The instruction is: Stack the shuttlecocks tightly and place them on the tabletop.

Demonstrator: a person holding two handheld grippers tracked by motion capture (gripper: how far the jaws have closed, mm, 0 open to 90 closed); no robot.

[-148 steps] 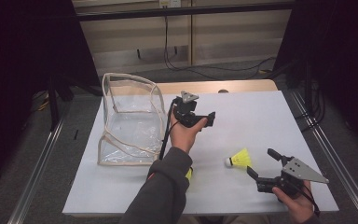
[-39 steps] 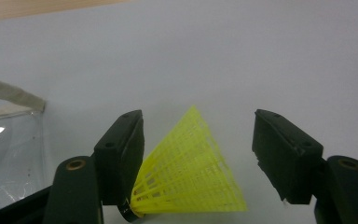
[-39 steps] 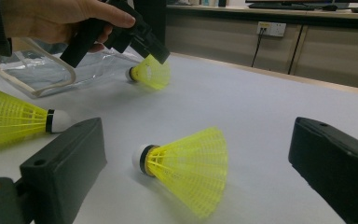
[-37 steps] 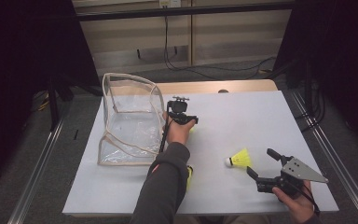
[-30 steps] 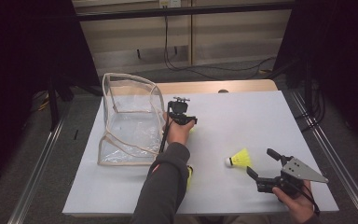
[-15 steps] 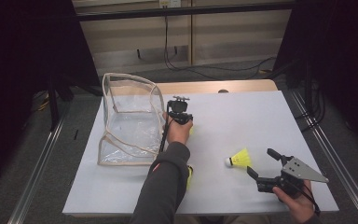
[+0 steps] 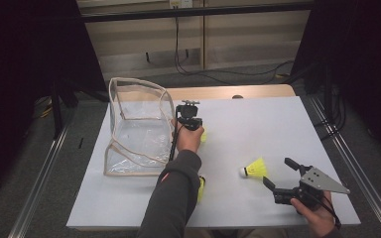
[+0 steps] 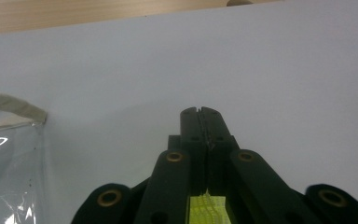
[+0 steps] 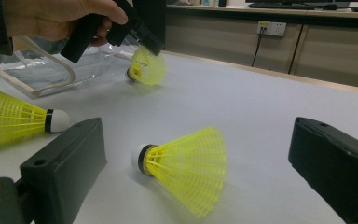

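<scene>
Right gripper view – left gripper [image 9: 144, 44] jaws just closed, pinching shuttlecock [image 9: 147, 66] skirt.

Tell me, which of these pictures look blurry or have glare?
High view: even light on the white table, dark surroundings, glints on the clear bag. Left gripper view: the near black jaws and the yellow shuttlecock skirt look soft. Right gripper view: the nearest shuttlecock blurs at its skirt edge.
</scene>
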